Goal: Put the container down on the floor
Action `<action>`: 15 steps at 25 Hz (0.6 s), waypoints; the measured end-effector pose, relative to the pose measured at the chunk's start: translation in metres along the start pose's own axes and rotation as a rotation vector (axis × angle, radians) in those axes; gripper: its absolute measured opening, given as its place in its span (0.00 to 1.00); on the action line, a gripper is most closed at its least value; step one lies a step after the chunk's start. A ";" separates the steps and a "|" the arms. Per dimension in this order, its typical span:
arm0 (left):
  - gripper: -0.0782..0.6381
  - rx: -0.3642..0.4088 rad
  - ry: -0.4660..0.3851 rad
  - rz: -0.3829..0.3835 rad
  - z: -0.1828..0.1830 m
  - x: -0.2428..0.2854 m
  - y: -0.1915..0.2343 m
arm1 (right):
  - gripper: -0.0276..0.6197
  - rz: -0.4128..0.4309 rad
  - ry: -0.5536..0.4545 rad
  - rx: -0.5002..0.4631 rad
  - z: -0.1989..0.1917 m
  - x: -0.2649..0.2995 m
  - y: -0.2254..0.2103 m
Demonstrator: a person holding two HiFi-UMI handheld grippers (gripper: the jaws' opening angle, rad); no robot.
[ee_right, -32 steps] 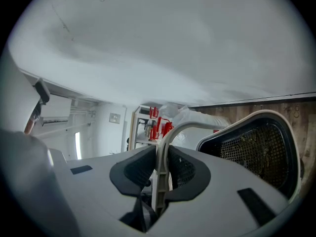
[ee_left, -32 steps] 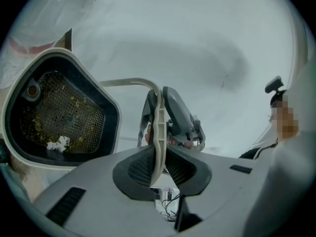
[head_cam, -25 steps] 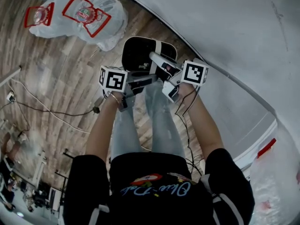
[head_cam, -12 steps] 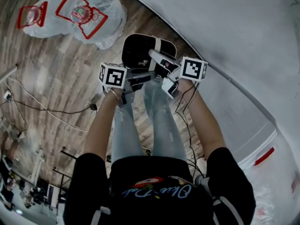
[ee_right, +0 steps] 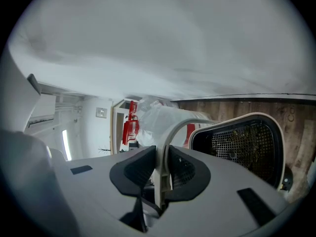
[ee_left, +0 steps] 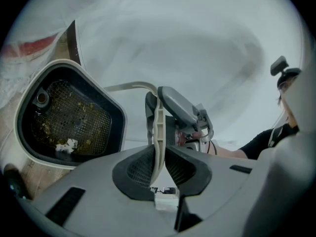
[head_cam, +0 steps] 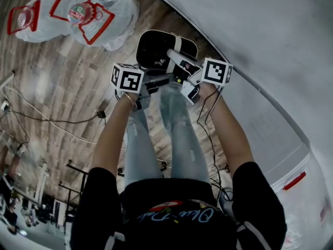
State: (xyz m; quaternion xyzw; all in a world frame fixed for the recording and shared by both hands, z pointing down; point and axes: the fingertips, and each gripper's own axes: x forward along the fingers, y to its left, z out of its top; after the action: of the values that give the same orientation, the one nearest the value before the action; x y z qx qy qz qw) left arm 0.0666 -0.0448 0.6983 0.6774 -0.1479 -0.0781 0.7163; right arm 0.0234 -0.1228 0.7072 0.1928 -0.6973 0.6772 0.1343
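**While both grippers pinch its handle, the container hangs ahead of them over the floor**

Because the put-down turns on where the load sits from the jaws, that comes first. The black mesh-lined container with a cream rim [head_cam: 157, 47] lies just beyond both sets of fingertips, at the upper centre of the head view. Its thin cream loop handle [ee_left: 158, 125] runs back toward the person.

The left gripper [head_cam: 156, 84] has its jaws nearly together, with the dark pads pressed on either side of that handle. The right gripper [head_cam: 180, 69] clamps the same handle a little wider. In the left gripper view the container fills the left of the frame. In the right gripper view it sits at the right edge. Neither hand looks clearly nearer.

Bare brown wood-plank floor [head_cam: 62, 82] spreads across the left and centre left. The clear plastic bags with red handles [head_cam: 96, 14] at the upper left lie well apart from the container. A thin dark cable [head_cam: 52, 121] trails at middle left, also apart. The pale grey wall [head_cam: 260, 40] fills the right, close beside the container. The person's legs in light jeans [head_cam: 177, 134] stand directly below the grippers, so I judge the descent should go forward of them.
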 end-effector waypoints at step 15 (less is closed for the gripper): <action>0.17 0.034 0.031 0.067 0.011 0.005 0.060 | 0.14 -0.037 -0.010 0.022 0.005 0.027 -0.055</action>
State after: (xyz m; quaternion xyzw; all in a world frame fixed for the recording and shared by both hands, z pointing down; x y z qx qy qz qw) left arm 0.0630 -0.0523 0.7588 0.6853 -0.1609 -0.0411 0.7091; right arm 0.0240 -0.1308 0.7678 0.2105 -0.6867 0.6814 0.1411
